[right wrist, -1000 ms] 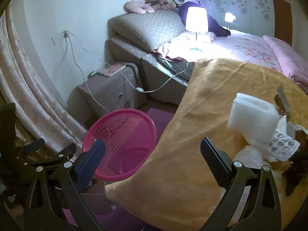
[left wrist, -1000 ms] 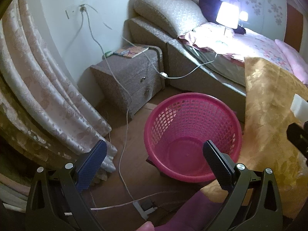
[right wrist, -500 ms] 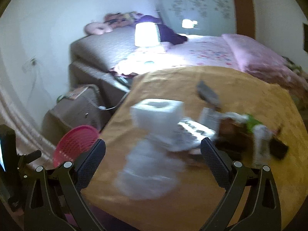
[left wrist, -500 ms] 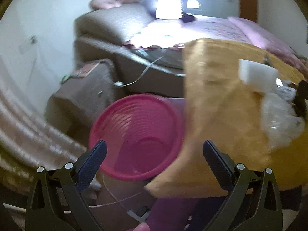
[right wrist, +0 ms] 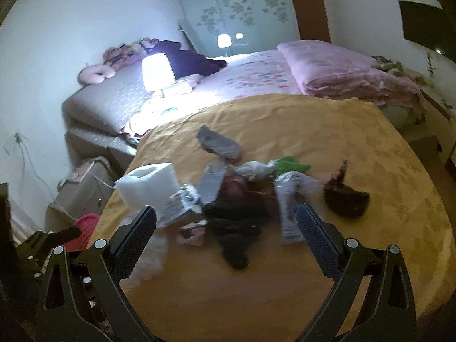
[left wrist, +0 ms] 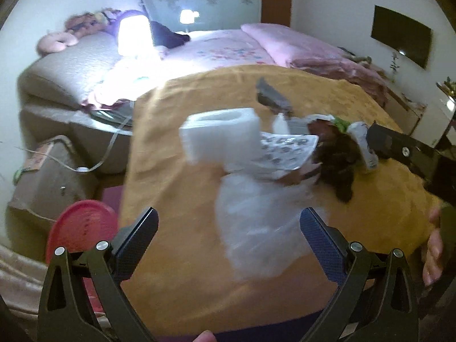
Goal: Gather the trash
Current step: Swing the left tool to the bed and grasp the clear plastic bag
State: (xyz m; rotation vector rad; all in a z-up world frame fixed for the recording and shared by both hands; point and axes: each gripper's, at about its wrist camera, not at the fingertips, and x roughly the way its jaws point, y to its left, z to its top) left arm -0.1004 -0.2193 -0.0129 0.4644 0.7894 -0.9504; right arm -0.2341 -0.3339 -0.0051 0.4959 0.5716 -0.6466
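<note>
While both my tools hang wide and empty over the gold-cloth worktop (right wrist: 370, 171), the trash sits heaped ahead of them. The left tool (left wrist: 228, 239) frames the clear plastic bag (left wrist: 256, 222), with the white foam block (left wrist: 219, 136) beyond it; the right tool (right wrist: 226, 228) faces the dark scraps (right wrist: 233, 222). My worry: the limp bag slipping, or snagging the printed sheet (left wrist: 285, 148). The pink basket (left wrist: 79, 228) sits low to my left, so a carry could spill.
</note>
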